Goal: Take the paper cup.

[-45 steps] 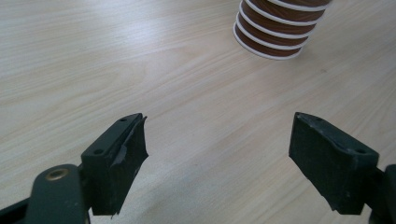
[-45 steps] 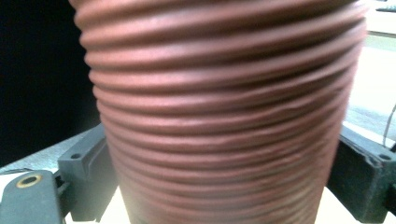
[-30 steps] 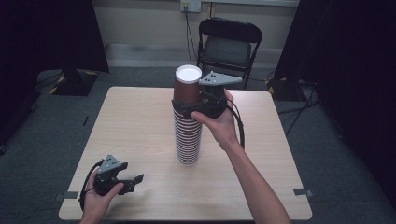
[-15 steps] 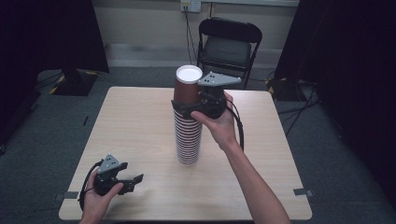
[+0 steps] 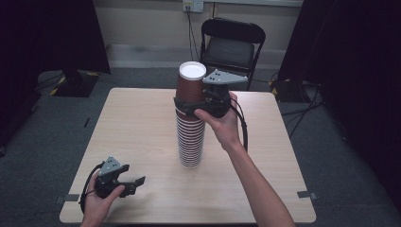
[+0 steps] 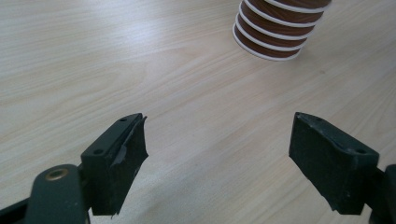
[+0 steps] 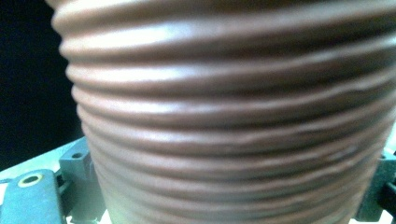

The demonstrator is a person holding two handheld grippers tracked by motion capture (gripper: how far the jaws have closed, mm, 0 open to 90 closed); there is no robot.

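- A light wood-grain table (image 5: 142, 123) is seen on grey carpet (image 5: 42, 137), with a black folding chair (image 5: 231, 45) placed just beyond its far edge.
- A pale wall with a white outlet (image 5: 193, 5) stands behind the chair, a cable hanging from the outlet; black curtains (image 5: 52, 33) are hung to either side of it.
- Short strips of tape (image 5: 305, 194) are stuck to the carpet by the table's near corners.
- A tall stack of brown ribbed paper cups (image 5: 190, 137), white at the rims, stands upright near the middle of the table.
- The top cup (image 5: 190, 85), white inside, is seated at the head of the stack, and the jaws of the right gripper (image 5: 189, 105) are closed around the cup just below its brown wall; in the right gripper view the ribbed brown surface (image 7: 224, 116) is pressed close between the two jaws.
- The right hand (image 5: 222, 124) is held to the right of the stack, a black cable looped at the wrist.
- The left gripper (image 5: 137, 182) is rested low at the table's near left corner, well apart from the stack, in the left hand (image 5: 101, 196).
- Its jaws are spread wide with nothing between them, bare tabletop (image 6: 210, 140) being seen in the gap and the foot of the stack (image 6: 275, 32) beyond.
- No brand, label or legible writing can be made out on the cups, the grippers or the room.
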